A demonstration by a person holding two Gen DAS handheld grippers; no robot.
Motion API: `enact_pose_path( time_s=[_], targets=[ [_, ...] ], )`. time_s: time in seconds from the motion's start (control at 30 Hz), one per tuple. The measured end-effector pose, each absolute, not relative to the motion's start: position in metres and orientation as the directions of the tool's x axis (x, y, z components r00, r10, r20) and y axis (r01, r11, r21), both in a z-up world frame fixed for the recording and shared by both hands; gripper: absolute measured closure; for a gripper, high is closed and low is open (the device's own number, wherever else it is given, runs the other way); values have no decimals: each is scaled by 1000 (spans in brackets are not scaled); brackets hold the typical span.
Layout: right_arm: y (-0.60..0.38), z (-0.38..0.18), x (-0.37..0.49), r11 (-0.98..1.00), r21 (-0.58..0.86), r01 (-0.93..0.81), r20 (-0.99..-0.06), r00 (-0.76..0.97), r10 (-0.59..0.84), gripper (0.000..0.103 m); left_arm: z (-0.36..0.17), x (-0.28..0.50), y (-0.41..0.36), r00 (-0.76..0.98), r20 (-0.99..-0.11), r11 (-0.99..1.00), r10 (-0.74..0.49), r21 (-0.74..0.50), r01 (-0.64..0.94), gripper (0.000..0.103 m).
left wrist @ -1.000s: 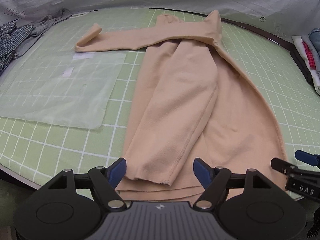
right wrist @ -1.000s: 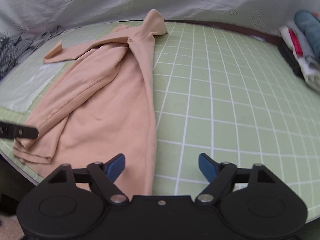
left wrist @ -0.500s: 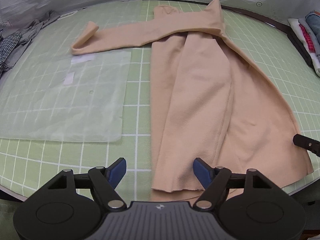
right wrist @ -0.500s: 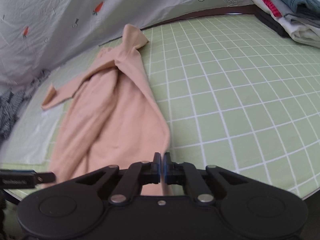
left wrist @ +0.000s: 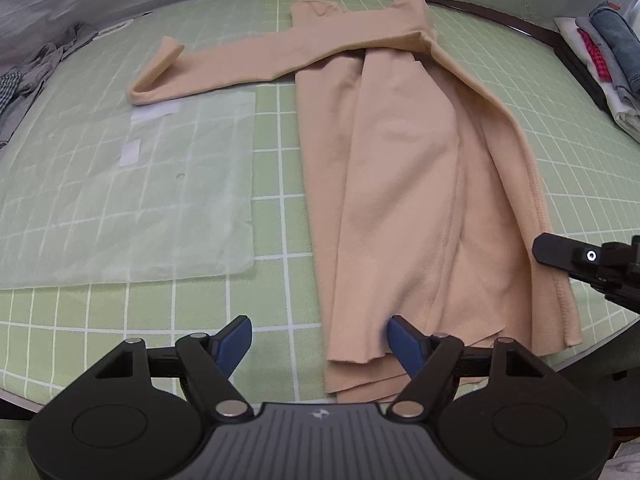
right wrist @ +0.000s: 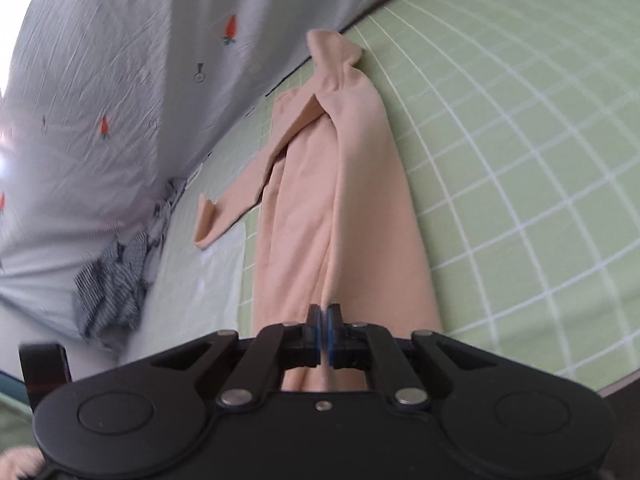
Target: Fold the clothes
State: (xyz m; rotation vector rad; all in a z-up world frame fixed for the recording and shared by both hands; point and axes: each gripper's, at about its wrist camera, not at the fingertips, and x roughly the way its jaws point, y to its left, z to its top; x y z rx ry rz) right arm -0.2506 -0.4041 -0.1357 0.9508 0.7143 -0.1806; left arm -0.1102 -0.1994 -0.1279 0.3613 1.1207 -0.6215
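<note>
One peach long-sleeved top (left wrist: pixel 404 184) is laid lengthwise on the green grid mat (left wrist: pixel 280 288), hem at the near edge, one sleeve stretched toward the left edge. The left gripper (left wrist: pixel 320 338) is held wide open over the hem, nothing gripped. The right gripper (right wrist: pixel 323 322) is seen pinched closed on a raised fold of the top's right side. A frosted folding board (left wrist: pixel 128 200) and stacked clothes (left wrist: pixel 604 52) at the far right corner are only shown clearly by the left view; the carrot-print sheet (right wrist: pixel 120 80) only by the right, which is blurred. A checked garment (right wrist: pixel 112 284) is partly cut off.
</note>
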Motion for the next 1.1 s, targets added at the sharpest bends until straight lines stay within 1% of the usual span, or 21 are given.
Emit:
enact_pose_path(
  time_s=[0.1, 0.23, 0.4, 0.43, 0.5, 0.57, 0.6, 0.63, 0.7, 0.83, 0.9, 0.93, 0.97, 1.07, 1.1],
  targets=[
    [-403, -150, -245, 525, 709, 471, -638, 746, 191, 100, -127, -110, -196, 289, -914, 765, -284, -34, 643, 27],
    [-398, -170, -236, 500, 689, 524, -689, 688, 229, 98, -129, -105, -192, 278, -916, 768, -289, -48, 638, 27],
    [-401, -173, -235, 472, 699, 538, -689, 684, 241, 96, -131, -102, -191, 261, -920, 773, -293, -67, 631, 27],
    [-403, -173, -236, 468, 702, 536, -687, 683, 247, 93, -132, -102, -191, 260, -920, 774, -294, -69, 629, 27],
    [-404, -172, -235, 463, 711, 530, -680, 686, 260, 84, -132, -101, -192, 261, -919, 778, -294, -72, 624, 27],
    [-405, -168, -234, 472, 714, 517, -675, 688, 266, 68, -131, -100, -193, 265, -917, 783, -299, -77, 617, 27],
    [-405, -165, -233, 483, 711, 510, -675, 688, 266, 64, -130, -99, -193, 266, -916, 786, -301, -80, 614, 27],
    [-408, -161, -234, 496, 707, 505, -675, 691, 259, 58, -130, -98, -193, 269, -914, 789, -304, -83, 609, 27],
    [-414, -153, -235, 517, 700, 492, -670, 704, 237, 56, -129, -95, -191, 277, -909, 797, -310, -90, 597, 27],
    [-435, -139, -234, 501, 726, 471, -620, 764, 178, 50, -121, -87, -182, 305, -898, 823, -316, -100, 559, 27],
    [-443, -133, -230, 495, 730, 472, -606, 781, 149, 50, -116, -78, -175, 330, -891, 848, -311, -104, 519, 27],
    [-448, -130, -227, 504, 719, 480, -610, 782, 127, 52, -113, -73, -171, 343, -888, 862, -307, -106, 496, 27],
    [-454, -128, -224, 512, 707, 487, -615, 782, 104, 56, -111, -67, -167, 356, -884, 875, -303, -110, 472, 27],
    [-462, -118, -213, 573, 649, 501, -641, 765, 57, 66, -105, -45, -154, 383, -875, 912, -297, -141, 385, 27],
    [-465, -115, -209, 591, 633, 501, -644, 763, 43, 67, -104, -37, -151, 394, -871, 921, -293, -146, 361, 27]
  ],
)
